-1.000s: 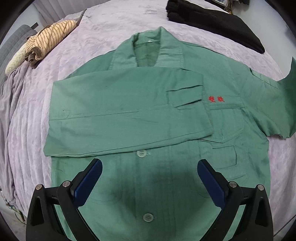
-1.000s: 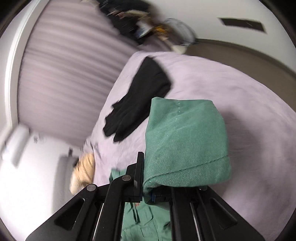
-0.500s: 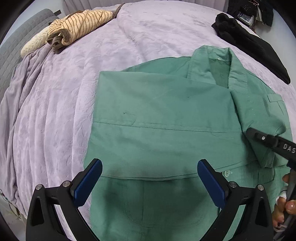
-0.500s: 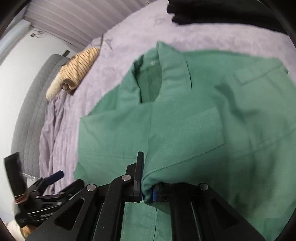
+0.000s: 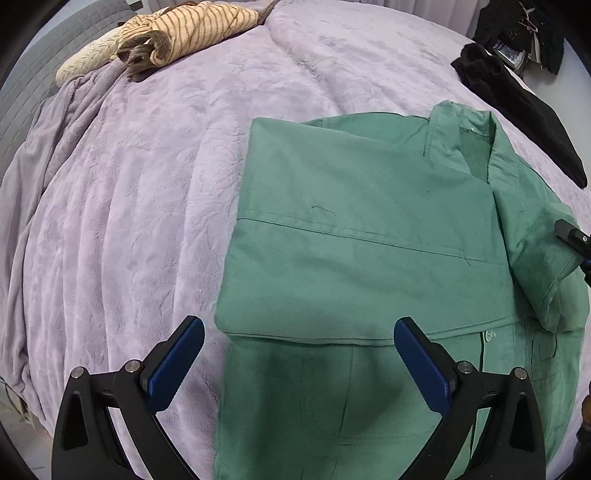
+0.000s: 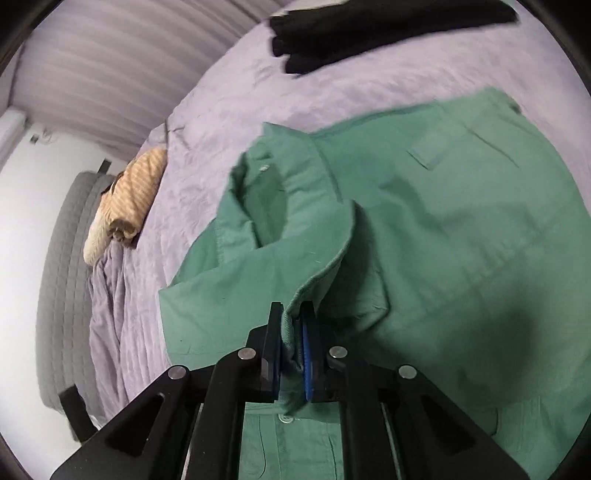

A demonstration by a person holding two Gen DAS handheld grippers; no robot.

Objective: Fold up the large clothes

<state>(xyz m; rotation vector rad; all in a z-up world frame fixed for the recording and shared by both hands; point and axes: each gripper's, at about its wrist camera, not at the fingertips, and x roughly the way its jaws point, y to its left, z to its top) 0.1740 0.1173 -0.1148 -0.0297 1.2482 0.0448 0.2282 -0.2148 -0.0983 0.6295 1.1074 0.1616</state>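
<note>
green jacket [image 5: 369, 236] hem cut off, black garment [image 6: 388, 26] blurred

i can read no text, label, brand or number anywhere in either wrist view right now; nothing on the fabric or the tools is legible.

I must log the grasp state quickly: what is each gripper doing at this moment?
Left gripper: open, holding nothing, above the green shirt.
Right gripper: closed on the green shirt's sleeve cuff.
</note>
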